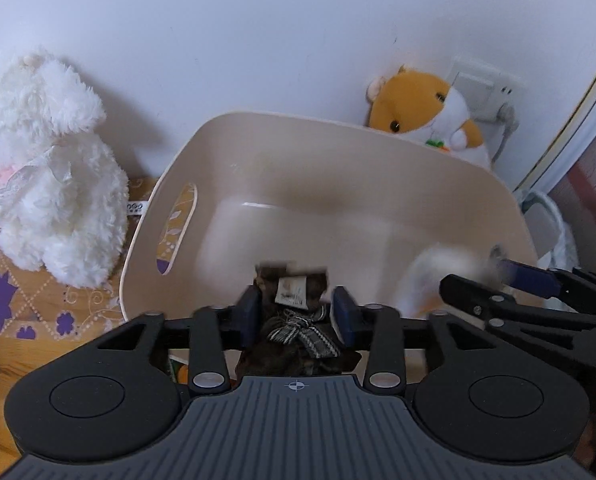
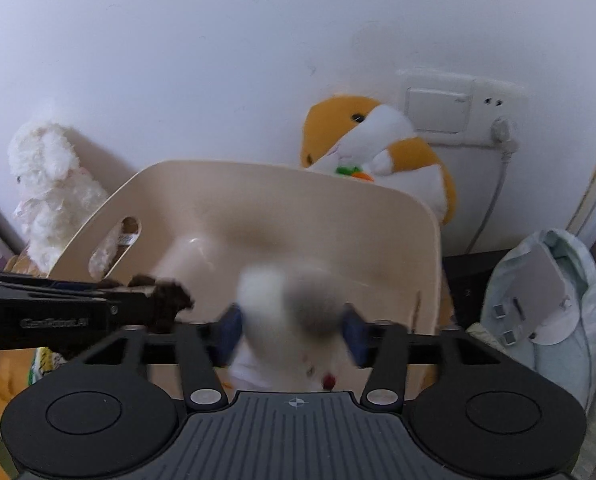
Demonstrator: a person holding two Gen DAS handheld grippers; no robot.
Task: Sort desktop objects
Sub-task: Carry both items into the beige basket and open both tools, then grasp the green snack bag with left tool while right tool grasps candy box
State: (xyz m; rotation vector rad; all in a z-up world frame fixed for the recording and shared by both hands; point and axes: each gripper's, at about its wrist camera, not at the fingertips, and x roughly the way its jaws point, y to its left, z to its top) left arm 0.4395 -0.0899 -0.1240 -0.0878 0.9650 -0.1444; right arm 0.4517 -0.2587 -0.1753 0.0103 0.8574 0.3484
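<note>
Toys hang over the bin: your left gripper loosely brackets the brown bear, right gripper spread around the white toy; bunny and hamster wait outside.

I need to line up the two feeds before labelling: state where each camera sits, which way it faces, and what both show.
Left wrist view: sits on the left gripper, looking down into the beige bin; its own fingers flank a dark brown plush toy; the right gripper enters from the right.
Right wrist view: sits on the right gripper, facing the same bin; its fingers flank a blurred white and grey plush toy; the left gripper enters from the left.
Shared: the bin, white fluffy plush, orange hamster plush, wall socket.
</note>
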